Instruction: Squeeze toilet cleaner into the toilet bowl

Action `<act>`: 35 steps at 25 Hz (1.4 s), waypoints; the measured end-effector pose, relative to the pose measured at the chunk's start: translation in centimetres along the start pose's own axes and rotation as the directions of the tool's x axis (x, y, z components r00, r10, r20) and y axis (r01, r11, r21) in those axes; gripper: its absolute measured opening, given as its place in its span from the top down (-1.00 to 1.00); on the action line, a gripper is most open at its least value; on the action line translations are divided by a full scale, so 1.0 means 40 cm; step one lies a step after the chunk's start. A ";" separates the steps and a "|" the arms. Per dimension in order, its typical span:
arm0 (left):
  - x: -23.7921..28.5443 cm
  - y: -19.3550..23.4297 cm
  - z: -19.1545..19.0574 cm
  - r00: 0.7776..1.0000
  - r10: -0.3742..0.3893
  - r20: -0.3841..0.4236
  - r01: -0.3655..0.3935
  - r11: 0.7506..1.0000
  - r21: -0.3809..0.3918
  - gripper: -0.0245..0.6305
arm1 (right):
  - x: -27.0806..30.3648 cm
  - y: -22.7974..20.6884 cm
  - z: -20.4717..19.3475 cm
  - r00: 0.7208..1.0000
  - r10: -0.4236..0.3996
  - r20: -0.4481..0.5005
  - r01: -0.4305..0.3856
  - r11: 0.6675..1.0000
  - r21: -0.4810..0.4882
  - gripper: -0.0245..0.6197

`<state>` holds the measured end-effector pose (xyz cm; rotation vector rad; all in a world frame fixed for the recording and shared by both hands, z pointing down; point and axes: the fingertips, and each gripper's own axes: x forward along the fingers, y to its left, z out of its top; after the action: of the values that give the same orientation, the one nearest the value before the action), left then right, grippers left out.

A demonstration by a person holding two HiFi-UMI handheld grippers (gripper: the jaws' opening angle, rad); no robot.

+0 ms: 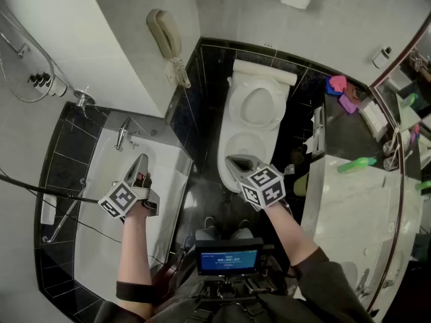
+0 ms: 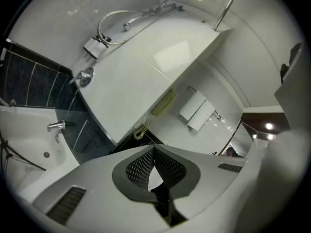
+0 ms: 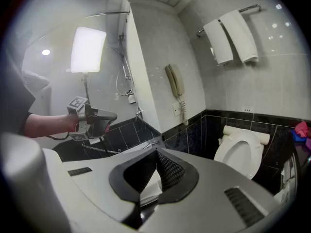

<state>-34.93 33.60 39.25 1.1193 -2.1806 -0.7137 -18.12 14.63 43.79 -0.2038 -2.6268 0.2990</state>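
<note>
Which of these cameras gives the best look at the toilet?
The head view: the toilet shows from above, tank to bowl, with only its front rim behind the right tool. The right gripper view catches part of it, low at right, beyond that tool's body. The left gripper view misses it.

Head view is looking steeply down from over the person, covering white rectangular bathtub (image 1: 165, 180) and white ceramic toilet (image 1: 252, 113). Left gripper view is tilting up toward beige corded wall phone (image 2: 164, 105); right gripper view is facing level, sharing that phone plus the toilet.
</note>
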 end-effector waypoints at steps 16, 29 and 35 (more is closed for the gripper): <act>0.305 -0.364 -0.270 0.964 -0.151 -0.217 0.257 0.734 0.628 0.92 | -0.307 -0.322 -0.151 0.918 -0.397 0.003 0.388 0.898 0.207 0.92; 0.409 -0.581 -0.498 0.826 -0.349 -0.443 0.563 0.566 0.602 0.92 | -0.570 -0.479 -0.259 0.797 -0.603 0.033 0.558 0.756 0.342 0.92; 0.479 -0.779 -0.693 0.744 -0.414 -0.525 0.669 0.455 0.588 0.92 | -0.745 -0.619 -0.317 0.753 -0.658 0.034 0.597 0.704 0.384 0.92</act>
<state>-8.22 -3.62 41.91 2.2792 -1.8056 0.2412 11.74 -12.91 47.38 0.8755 -2.5539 0.5471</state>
